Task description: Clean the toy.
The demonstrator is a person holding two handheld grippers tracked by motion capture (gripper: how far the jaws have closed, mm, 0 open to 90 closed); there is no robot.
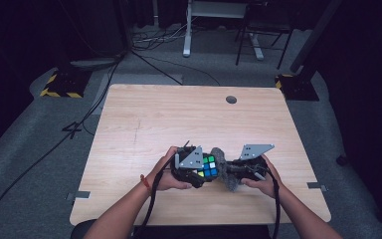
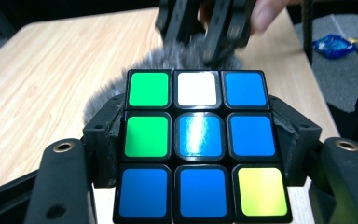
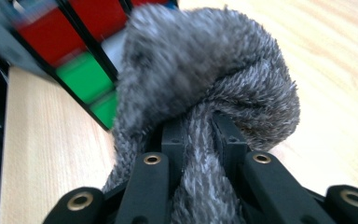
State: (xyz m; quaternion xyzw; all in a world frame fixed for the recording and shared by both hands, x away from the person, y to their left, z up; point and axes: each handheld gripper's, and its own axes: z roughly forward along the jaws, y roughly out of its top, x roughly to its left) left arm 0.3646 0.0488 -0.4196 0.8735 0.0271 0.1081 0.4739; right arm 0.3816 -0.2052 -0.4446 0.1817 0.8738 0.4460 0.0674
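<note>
A puzzle cube (image 1: 209, 166) with coloured squares is held just above the wooden table (image 1: 144, 124) near its front edge. My left gripper (image 1: 199, 172) is shut on the puzzle cube (image 2: 200, 144), whose blue, green, white and yellow face looks at the left gripper view's camera. My right gripper (image 1: 231, 172) is shut on a fuzzy grey cloth (image 1: 225, 169), bunched between its jaws. The grey cloth (image 3: 205, 107) presses against the side of the cube (image 3: 81, 51) that shows red and green squares. Behind the cube, the cloth (image 2: 168, 60) and the right gripper (image 2: 205, 28) appear blurred.
A round grommet hole (image 1: 231, 99) sits near the table's far edge. Cables (image 1: 144, 59) and stand legs cross the grey floor beyond the table. A blue wrapper (image 2: 333, 44) lies on the floor to one side.
</note>
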